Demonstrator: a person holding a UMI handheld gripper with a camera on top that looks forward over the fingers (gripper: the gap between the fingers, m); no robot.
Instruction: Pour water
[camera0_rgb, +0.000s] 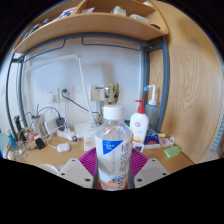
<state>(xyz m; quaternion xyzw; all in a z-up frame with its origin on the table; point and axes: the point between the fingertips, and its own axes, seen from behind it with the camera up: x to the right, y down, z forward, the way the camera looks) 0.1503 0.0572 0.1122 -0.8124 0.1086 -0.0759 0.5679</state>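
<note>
A clear water bottle (114, 150) with a white cap and a blue-and-orange label is shown upright between the fingers of the gripper (113, 172); whether both fingers press on it cannot be told. Behind the bottle, a worktop (60, 160) is seen. Behind and to the right of the bottle stands a white pump dispenser (139, 125) with a red top. Farther behind the bottle, a wall socket (66, 94) and cables are visible, and above the bottle a wooden shelf (95, 28) is mounted.
</note>
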